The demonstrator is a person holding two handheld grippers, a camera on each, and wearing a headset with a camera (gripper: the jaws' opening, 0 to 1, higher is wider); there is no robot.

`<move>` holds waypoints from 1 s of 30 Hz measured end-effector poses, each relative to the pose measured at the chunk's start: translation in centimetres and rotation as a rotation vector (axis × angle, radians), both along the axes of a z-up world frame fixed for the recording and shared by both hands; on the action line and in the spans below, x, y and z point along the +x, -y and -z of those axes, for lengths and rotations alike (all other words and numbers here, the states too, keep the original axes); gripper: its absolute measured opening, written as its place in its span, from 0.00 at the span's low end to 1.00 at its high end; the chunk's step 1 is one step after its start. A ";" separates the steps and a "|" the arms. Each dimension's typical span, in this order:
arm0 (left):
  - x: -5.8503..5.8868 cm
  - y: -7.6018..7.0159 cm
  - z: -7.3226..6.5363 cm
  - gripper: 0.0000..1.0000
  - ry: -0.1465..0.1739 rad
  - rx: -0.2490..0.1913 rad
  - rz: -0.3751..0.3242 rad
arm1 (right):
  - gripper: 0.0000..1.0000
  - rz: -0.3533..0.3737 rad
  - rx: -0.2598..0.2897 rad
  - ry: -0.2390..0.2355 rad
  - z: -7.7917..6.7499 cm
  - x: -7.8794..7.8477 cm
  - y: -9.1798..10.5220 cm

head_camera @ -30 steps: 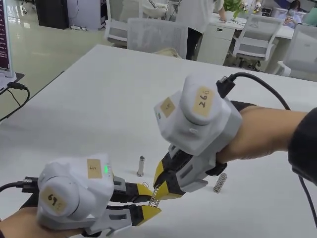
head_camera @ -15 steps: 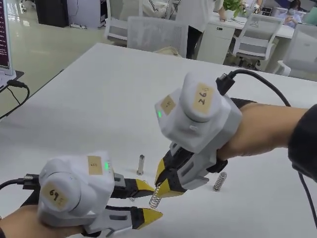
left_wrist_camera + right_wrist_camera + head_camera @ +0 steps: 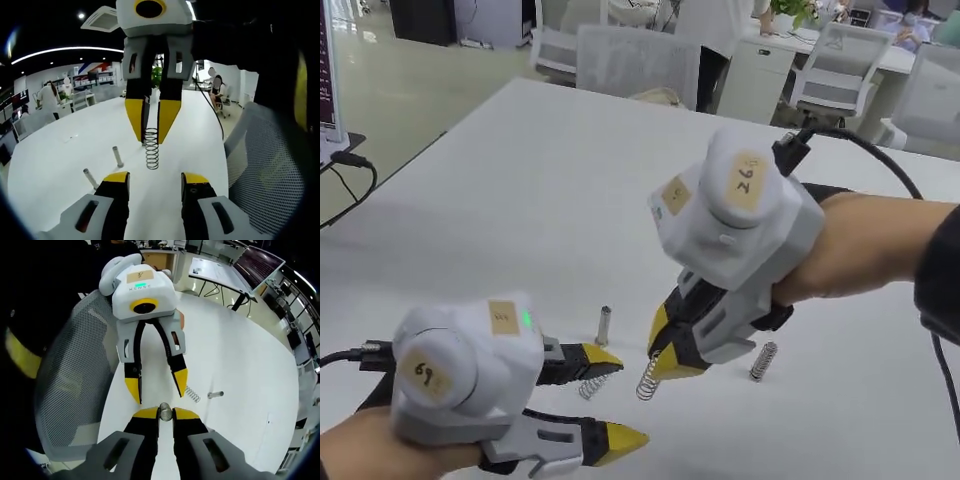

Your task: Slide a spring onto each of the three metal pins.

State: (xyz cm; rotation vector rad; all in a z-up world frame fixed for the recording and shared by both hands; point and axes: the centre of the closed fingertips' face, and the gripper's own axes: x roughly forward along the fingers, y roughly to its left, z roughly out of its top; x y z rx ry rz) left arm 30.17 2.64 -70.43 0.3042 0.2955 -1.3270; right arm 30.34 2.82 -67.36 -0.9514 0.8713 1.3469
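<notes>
1. right claw [image 3: 665, 358]: closed on the held spring [image 3: 648, 378], gripped at its top end. The coil hangs below the yellow tips, tilted. Whether its lower end touches the white tabletop [image 3: 500, 200] cannot be told.
2. Right gripper view: the spring end is pinched btwn both tips of the right claw [image 3: 166, 413].
3. left claw [image 3: 617, 398]: wide open, holding nothing, pointed at the right claw. Left gripper view: the held spring [image 3: 151, 150] hangs just ahead of the open jaws, centred btwn them.
4. metal pin [image 3: 604, 326]: upright on the tabletop, just beyond the left claw's far jaw, near the held spring, not touching it.
5. Left gripper view: that pin [image 3: 117, 156] and a second pin [image 3: 90, 178] both stand bare, w/ no spring on either.
6. loose spring [image 3: 590, 385]: lies flat on the tabletop, just beside the left claw's far jaw tip.
7. third spring [image 3: 763, 361]: lies on the tabletop on the right claw's other side, apart from the pins.
</notes>
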 end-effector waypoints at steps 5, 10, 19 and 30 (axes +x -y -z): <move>0.3 -0.1 0.1 0.46 -0.020 -0.005 -0.019 | 0.07 0.018 0.001 0.010 -0.3 0.5 0.6; 0.7 -0.2 0.2 0.61 -0.039 -0.013 -0.050 | 0.07 0.034 0.000 0.021 -0.6 0.9 1.1; 1.3 -0.8 0.3 0.74 -0.050 -0.030 -0.094 | 0.07 0.054 0.009 0.034 -1.1 1.6 1.6; 1.9 -1.8 0.6 0.84 -0.056 -0.047 -0.137 | 0.07 0.074 0.010 0.042 -1.5 2.6 2.5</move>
